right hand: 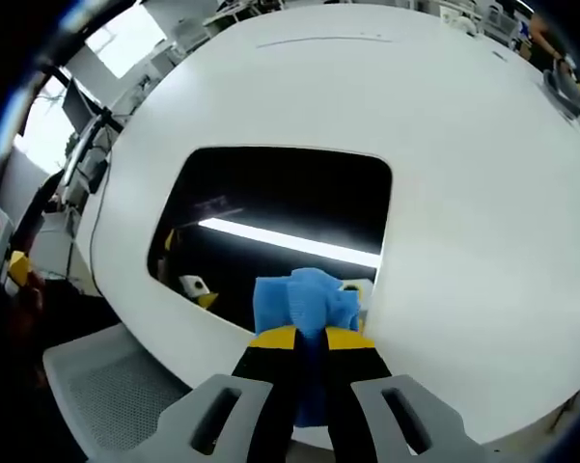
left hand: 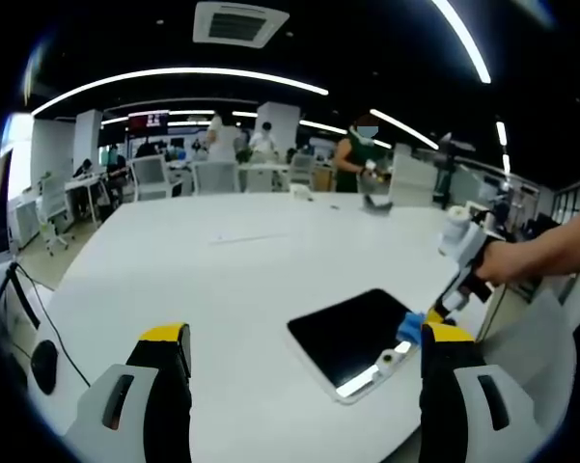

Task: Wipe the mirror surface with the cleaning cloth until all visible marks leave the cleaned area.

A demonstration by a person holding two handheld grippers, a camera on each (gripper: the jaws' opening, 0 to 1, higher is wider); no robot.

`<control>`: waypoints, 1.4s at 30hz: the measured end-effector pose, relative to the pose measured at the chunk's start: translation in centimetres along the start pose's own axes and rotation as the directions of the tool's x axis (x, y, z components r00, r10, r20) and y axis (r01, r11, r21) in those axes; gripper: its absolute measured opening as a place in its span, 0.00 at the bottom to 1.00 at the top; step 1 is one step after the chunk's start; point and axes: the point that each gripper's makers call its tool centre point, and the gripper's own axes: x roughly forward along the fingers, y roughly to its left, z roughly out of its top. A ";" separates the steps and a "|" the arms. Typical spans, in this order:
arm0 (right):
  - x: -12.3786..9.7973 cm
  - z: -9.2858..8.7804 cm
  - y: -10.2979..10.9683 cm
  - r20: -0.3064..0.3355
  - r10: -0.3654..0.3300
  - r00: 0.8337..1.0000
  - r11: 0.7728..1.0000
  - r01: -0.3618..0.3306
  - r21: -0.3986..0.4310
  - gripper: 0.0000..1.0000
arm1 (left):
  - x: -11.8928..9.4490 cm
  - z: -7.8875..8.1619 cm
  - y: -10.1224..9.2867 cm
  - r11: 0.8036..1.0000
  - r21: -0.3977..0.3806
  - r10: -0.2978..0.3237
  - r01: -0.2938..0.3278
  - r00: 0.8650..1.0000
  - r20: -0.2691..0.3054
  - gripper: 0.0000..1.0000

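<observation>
the blue cleaning cloth [right hand: 304, 301] is clamped in the right gripper [right hand: 309, 340] jaws; the mirror [right hand: 280, 217] extends toward 12 o'clock. the left gripper [left hand: 304, 338] jaws are held wide apart, empty.

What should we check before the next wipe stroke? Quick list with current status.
1. Blue cleaning cloth clamped in right gripper: ok.
2. Cloth over the mirror, at its near edge: ok; actual contact cannot tell.
3. Mirror flat on the white table, fully visible: ok.
4. Left gripper open, apart from the mirror: ok.
5. Marks remaining on the glass: cannot tell, reflections mask the surface.
</observation>
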 end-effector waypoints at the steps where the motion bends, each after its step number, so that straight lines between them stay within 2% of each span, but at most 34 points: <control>1: 0.0 0.0 0.0 -0.002 -0.001 1.000 1.000 0.001 -0.003 0.03 | 0.0 0.0 0.0 1.000 0.001 0.000 0.000 1.000 -0.001 1.00; 8: -0.2 0.1 0.0 0.005 -0.018 1.000 1.000 0.018 -0.004 0.03 | -0.2 0.1 0.4 1.000 -0.012 0.007 -0.007 1.000 0.007 1.00; 14: -0.1 1.0 -0.2 0.028 -0.034 0.999 0.999 0.034 0.021 0.03 | -0.2 0.1 0.5 1.000 -0.020 0.007 -0.007 1.000 0.006 1.00; 21: 0.1 1.9 -0.4 0.028 -0.034 0.999 0.999 0.033 0.025 0.03 | -0.2 -0.1 0.2 1.000 -0.014 0.000 0.000 1.000 -0.007 1.00; 28: 0.4 2.9 -0.9 0.028 -0.044 0.999 0.999 0.043 0.026 0.03 | -0.4 -0.1 1.1 1.000 -0.019 0.012 -0.012 1.000 -0.006 1.00; 35: 0.7 4.2 -1.5 0.025 -0.051 0.998 0.998 0.050 0.027 0.03 | -0.4 0.0 0.7 1.000 -0.004 0.000 0.000 1.000 -0.012 1.00; 42: 0.7 5.2 -1.9 0.027 -0.060 0.998 0.998 0.059 0.025 0.03 | -0.6 0.1 1.2 1.000 -0.005 0.008 -0.008 1.000 -0.013 1.00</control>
